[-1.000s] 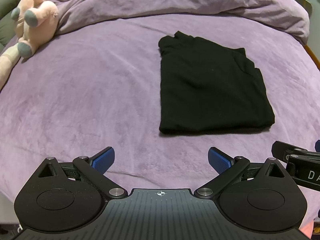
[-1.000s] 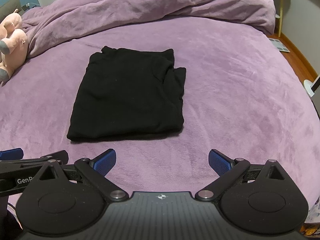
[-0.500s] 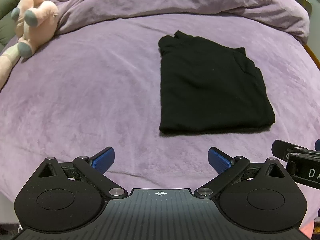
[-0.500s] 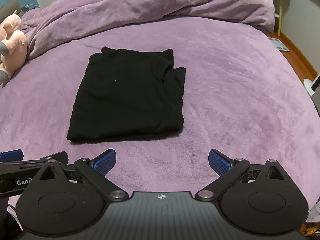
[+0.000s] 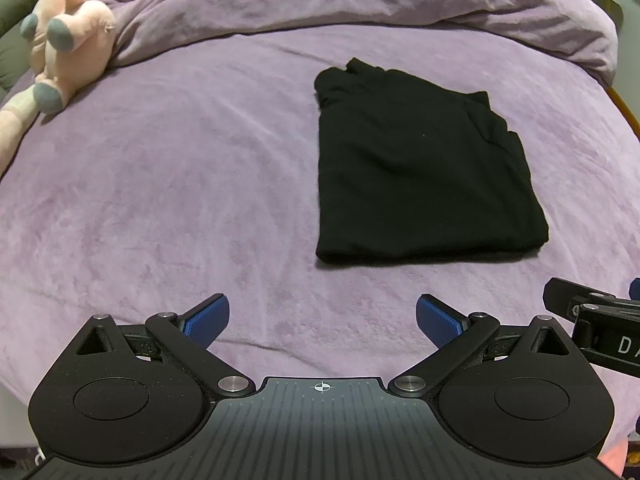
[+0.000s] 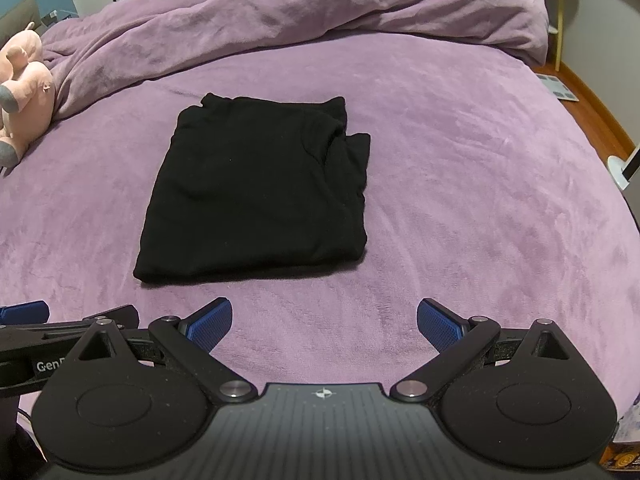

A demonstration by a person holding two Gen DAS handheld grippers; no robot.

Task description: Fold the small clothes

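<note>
A black garment [image 5: 420, 172] lies folded into a flat rectangle on the purple bed cover [image 5: 180, 184]; it also shows in the right wrist view [image 6: 260, 188]. My left gripper [image 5: 322, 316] is open and empty, held near the bed's front edge, short of the garment and to its left. My right gripper [image 6: 324, 318] is open and empty, short of the garment's near edge. Each gripper shows at the side of the other's view, the right one [image 5: 592, 320] and the left one [image 6: 48, 332].
A pink plush toy [image 5: 60, 44] lies at the far left of the bed, also in the right wrist view [image 6: 24, 80]. A bunched purple duvet [image 6: 300, 12] runs along the back. Wooden floor [image 6: 592, 100] lies beyond the bed's right edge.
</note>
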